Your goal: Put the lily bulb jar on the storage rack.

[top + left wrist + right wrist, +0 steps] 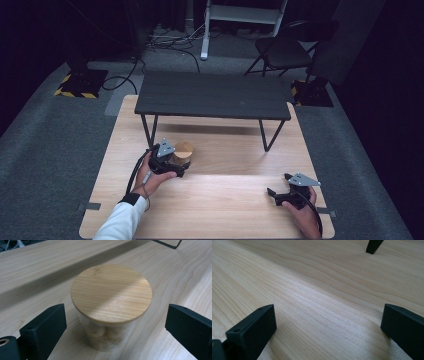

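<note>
Your wooden table (225, 200) carried a black bench (212, 95) at 12 o'clock. Your left gripper (112, 322) stood released astride the bamboo-lidded glass jar (110, 307) at 9 o'clock, pale pieces inside; an off-centre squeeze could tip it. Your right gripper (327, 322), at 4 o'clock, gaped empty.

Place: a lab or recording studio is suggested.
Surroundings: dark walls and grey carpet (45, 150) are seen.
Floor: cables (170, 42) and hazard-striped stand bases (80, 82) are laid out.
Furniture: a folding chair (285, 50) is placed behind the wooden table (225, 200).
</note>
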The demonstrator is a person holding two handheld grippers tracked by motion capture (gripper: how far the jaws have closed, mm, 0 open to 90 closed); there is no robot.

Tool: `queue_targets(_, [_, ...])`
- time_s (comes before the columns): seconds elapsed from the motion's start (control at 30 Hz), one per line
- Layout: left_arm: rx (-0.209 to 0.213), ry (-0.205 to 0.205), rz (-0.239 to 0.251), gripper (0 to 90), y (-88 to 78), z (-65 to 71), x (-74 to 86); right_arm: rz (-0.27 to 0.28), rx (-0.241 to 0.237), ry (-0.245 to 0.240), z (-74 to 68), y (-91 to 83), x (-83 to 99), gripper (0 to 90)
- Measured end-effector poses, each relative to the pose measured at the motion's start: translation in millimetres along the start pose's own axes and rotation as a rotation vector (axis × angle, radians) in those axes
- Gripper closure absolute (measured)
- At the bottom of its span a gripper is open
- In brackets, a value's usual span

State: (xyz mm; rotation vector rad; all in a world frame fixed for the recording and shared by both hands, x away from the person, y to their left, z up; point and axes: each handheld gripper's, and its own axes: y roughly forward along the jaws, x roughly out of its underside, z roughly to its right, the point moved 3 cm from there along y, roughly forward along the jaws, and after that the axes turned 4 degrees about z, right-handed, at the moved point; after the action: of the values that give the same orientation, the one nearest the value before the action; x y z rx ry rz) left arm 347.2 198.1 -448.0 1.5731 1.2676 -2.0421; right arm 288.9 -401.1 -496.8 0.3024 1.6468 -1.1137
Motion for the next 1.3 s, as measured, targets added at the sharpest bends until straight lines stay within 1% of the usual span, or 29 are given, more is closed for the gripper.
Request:
queue_targets(0.07, [-0.003, 0.000, -0.004, 3.7, 3.9, 0.0, -1.8, 0.000, 0.000, 0.000, 0.0, 0.0, 0.0, 0.0])
queue_targets(0.13, [0.003, -0.006, 0.003, 5.5, 7.6, -0.7, -2.0, 0.000, 0.000, 0.000, 0.0, 0.0, 0.0, 0.0])
queue_targets(0.27, [-0.007, 0.005, 0.007, 8.9, 14.4, 1.8, -2.1, 0.000, 0.000, 0.000, 0.0, 0.0, 0.0, 0.0])
queue_targets(0.33, [-0.014, 0.013, 0.007, 14.8, 16.7, 2.4, -1.6, 0.000, 0.000, 0.000, 0.0, 0.0, 0.0, 0.0])
queue_targets(0.37, [-0.023, 0.022, 0.004, 19.8, 17.2, 1.4, -1.0, 0.000, 0.000, 0.000, 0.0, 0.0, 0.0, 0.0])
queue_targets(0.4, [-0.023, 0.022, 0.004, 22.7, 17.2, 1.4, -1.0, 0.000, 0.000, 0.000, 0.0, 0.0, 0.0, 0.0])
queue_targets(0.43, [-0.023, 0.010, 0.009, 22.7, 17.2, -0.4, 0.2, 0.000, 0.000, 0.000, 0.0, 0.0, 0.0, 0.0])
queue_targets(0.47, [-0.015, 0.001, 0.011, 24.5, 17.2, -2.6, 0.8, 0.000, 0.000, 0.000, 0.0, 0.0, 0.0, 0.0])
queue_targets(0.57, [-0.022, 0.009, 0.019, 25.1, 17.7, -2.1, 2.0, 0.000, 0.000, 0.000, 0.0, 0.0, 0.0, 0.0])
queue_targets(0.77, [-0.019, 0.014, 0.023, 25.3, 17.9, -3.4, 2.7, 0.000, 0.000, 0.000, 0.0, 0.0, 0.0, 0.0])
queue_targets(0.83, [-0.027, 0.018, 0.023, 25.3, 16.8, -1.6, 2.1, 0.000, 0.000, 0.000, 0.0, 0.0, 0.0, 0.0])
queue_targets(0.9, [-0.016, 0.007, 0.035, 25.3, 13.5, -1.7, 1.8, 0.000, 0.000, 0.000, 0.0, 0.0, 0.1, 0.0])
queue_targets(0.93, [-0.018, 0.019, 0.038, 25.3, 10.7, -0.6, 0.5, 0.000, 0.000, 0.000, 0.0, 0.0, 0.1, 0.0])
queue_targets(1.03, [-0.003, 0.032, 0.047, 25.3, 1.0, 2.5, -5.3, 0.000, 0.000, 0.000, 0.1, 0.0, 0.0, 0.0])
queue_targets(1.07, [0.014, 0.037, 0.043, 25.3, -2.7, 2.2, -9.0, 0.000, 0.000, 0.000, 0.1, 0.0, 0.1, 0.0])
queue_targets(1.17, [0.049, 0.054, 0.041, 25.3, -15.3, 5.1, -21.9, 0.000, 0.000, 0.000, 0.1, 0.0, 0.0, 0.0])
queue_targets(1.2, [0.066, 0.048, 0.039, 25.4, -20.1, 4.6, -27.2, 0.000, 0.000, 0.000, 0.1, 0.0, 0.0, 0.0])
queue_targets(1.23, [0.069, 0.047, 0.046, 25.3, -24.5, 5.9, -31.6, 0.000, 0.000, 0.000, 0.0, 0.0, 0.0, 0.0])
queue_targets(1.3, [0.078, 0.067, 0.053, 25.3, -32.8, 8.1, -42.6, 0.000, 0.000, 0.000, 0.0, 0.0, 0.0, 0.0])
